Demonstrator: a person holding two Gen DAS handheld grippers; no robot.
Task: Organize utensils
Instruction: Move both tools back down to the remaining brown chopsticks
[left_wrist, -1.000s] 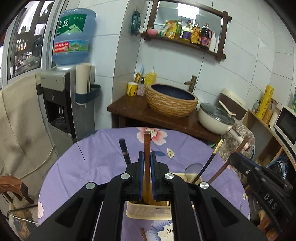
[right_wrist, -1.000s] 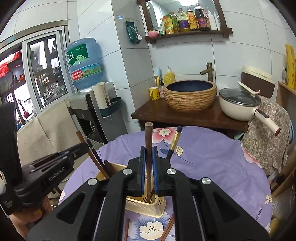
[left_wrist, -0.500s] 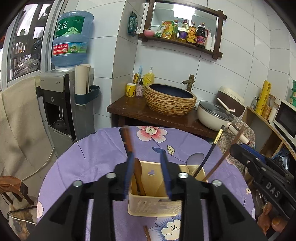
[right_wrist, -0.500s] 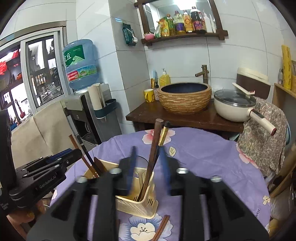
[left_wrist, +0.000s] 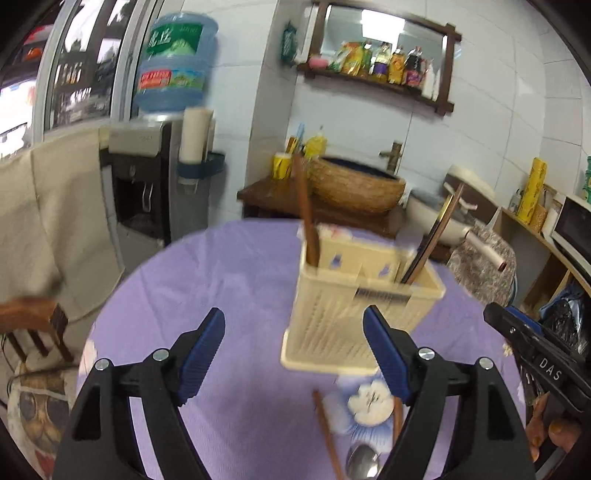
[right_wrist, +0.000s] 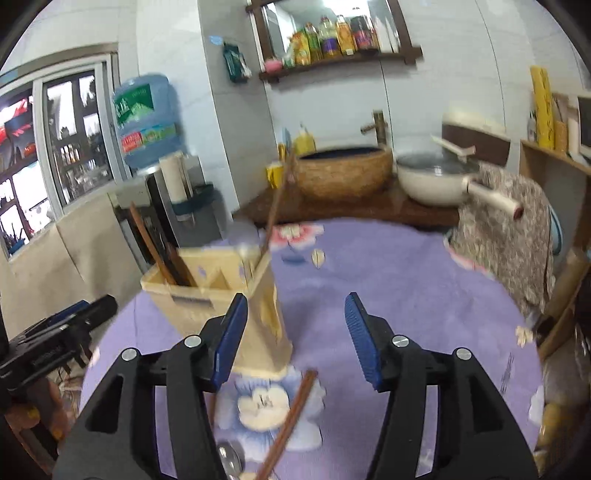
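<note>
**Both grippers wide open, holder standing loaded on the table**

Left gripper (left_wrist: 293, 352) first: jaws spread wide, blue pads (left_wrist: 202, 354) well apart, nothing between them. It hangs above the purple cloth (left_wrist: 221, 280), and the cream holder (left_wrist: 354, 306) stands just ahead, a little to its right.

Right gripper (right_wrist: 293, 338) is just the same: jaws parted, empty. Its left pad (right_wrist: 231, 338) overlaps the holder (right_wrist: 218, 291) in the picture; whether they touch, I can't tell.

Now the holder. It stands upright on the table, divided into compartments. In the left view a brown wooden handle (left_wrist: 306, 210) rises from the back-left compartment, and dark chopsticks (left_wrist: 436, 236) lean out to the right from the right-hand side. In the right view, brown handles (right_wrist: 155, 247) lean out to the left, and a thin stick (right_wrist: 277, 206) rises from the far right corner.

Loose pieces lie on the cloth in front of the holder: a brown chopstick (right_wrist: 291, 417) lying slantwise across the flower print (right_wrist: 262, 406), another chopstick (left_wrist: 327, 432) in the left view, and a metal spoon (left_wrist: 364, 463) at the bottom edge, just beside it.

Further out, the right gripper's body (left_wrist: 539, 362) shows at the left view's right edge. Behind the table: a woven basin (left_wrist: 356, 188), a white pan (right_wrist: 439, 181), a water dispenser (left_wrist: 159, 147). Everything is a bit blurred.
</note>
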